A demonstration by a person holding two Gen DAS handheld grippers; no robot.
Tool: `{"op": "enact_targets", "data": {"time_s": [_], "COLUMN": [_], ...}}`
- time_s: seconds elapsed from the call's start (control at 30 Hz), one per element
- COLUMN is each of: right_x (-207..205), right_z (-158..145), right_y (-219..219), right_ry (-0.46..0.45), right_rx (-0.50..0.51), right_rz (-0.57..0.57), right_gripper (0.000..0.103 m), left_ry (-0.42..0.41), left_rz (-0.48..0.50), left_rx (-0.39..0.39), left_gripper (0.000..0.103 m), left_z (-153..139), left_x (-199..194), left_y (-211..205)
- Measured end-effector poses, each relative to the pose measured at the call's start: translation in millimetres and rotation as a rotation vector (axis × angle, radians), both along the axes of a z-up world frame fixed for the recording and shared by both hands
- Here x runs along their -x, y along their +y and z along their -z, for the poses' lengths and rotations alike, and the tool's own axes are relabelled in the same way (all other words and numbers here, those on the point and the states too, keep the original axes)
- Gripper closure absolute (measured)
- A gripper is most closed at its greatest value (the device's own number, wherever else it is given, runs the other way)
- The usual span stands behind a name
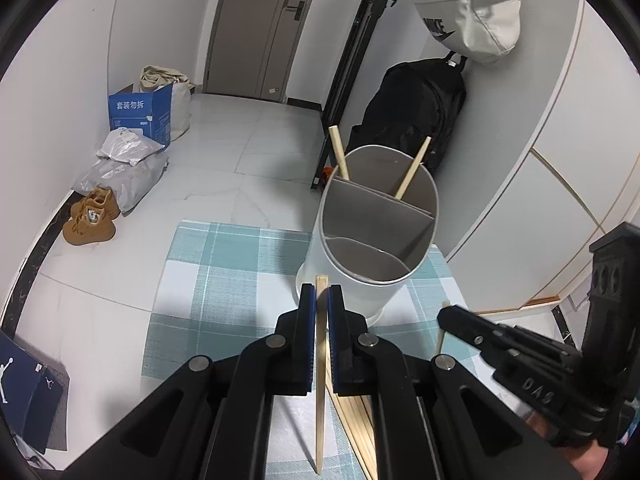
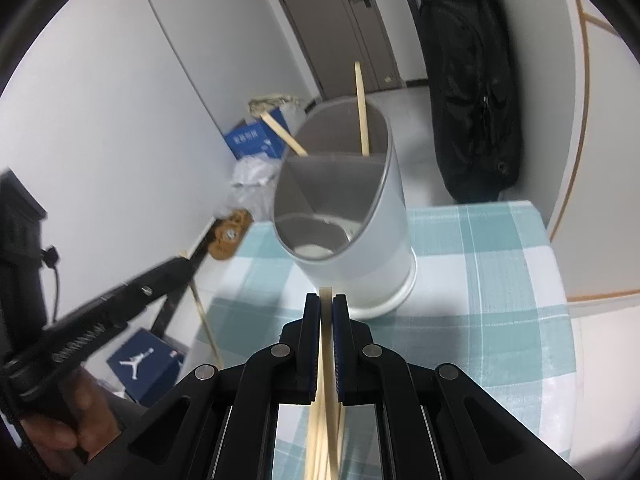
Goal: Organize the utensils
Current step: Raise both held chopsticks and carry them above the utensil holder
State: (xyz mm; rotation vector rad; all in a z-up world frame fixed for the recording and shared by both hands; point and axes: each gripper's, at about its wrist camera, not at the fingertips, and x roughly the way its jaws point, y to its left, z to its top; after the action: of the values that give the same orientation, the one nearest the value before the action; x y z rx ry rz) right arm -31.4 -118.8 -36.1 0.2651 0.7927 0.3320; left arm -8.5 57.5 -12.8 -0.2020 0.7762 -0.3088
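Note:
A white divided utensil holder point(image 1: 372, 240) stands on the checked tablecloth point(image 1: 224, 280), with two wooden chopsticks point(image 1: 339, 152) leaning in its far compartment. My left gripper point(image 1: 321, 300) is shut on a single chopstick point(image 1: 320, 380), just in front of the holder. My right gripper point(image 2: 326, 308) is shut on a chopstick point(image 2: 326, 360), close before the holder point(image 2: 344, 208). The right gripper also shows in the left wrist view point(image 1: 448, 316). More chopsticks point(image 1: 356, 428) lie on the cloth below.
A black backpack point(image 1: 412, 112) and a white bag point(image 1: 464, 8) hang at the wall behind the holder. On the floor left are brown shoes point(image 1: 90, 216), parcels point(image 1: 124, 160) and a blue box point(image 1: 140, 114).

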Motion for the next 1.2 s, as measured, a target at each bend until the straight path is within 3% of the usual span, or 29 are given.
{"op": "enact_targets", "data": {"time_s": [0.63,1.2], "right_x": [20,-30], "right_z": [-59,-129], "right_y": [-27,-60], "right_ry": [-0.209,-0.297], "right_rx": [-0.057,-0.128], "right_rz": [0.018,0.085], "right_gripper": [0.098,0.098], "left_ry": [-0.109,-0.193], "left_rz": [0.062,0.012], "left_rx": [-0.023,0.033], "left_gripper": [0.101,0.101], "left_z": [-48,-114], "left_x": [13,-49], "left_y": [-28,-32]}}
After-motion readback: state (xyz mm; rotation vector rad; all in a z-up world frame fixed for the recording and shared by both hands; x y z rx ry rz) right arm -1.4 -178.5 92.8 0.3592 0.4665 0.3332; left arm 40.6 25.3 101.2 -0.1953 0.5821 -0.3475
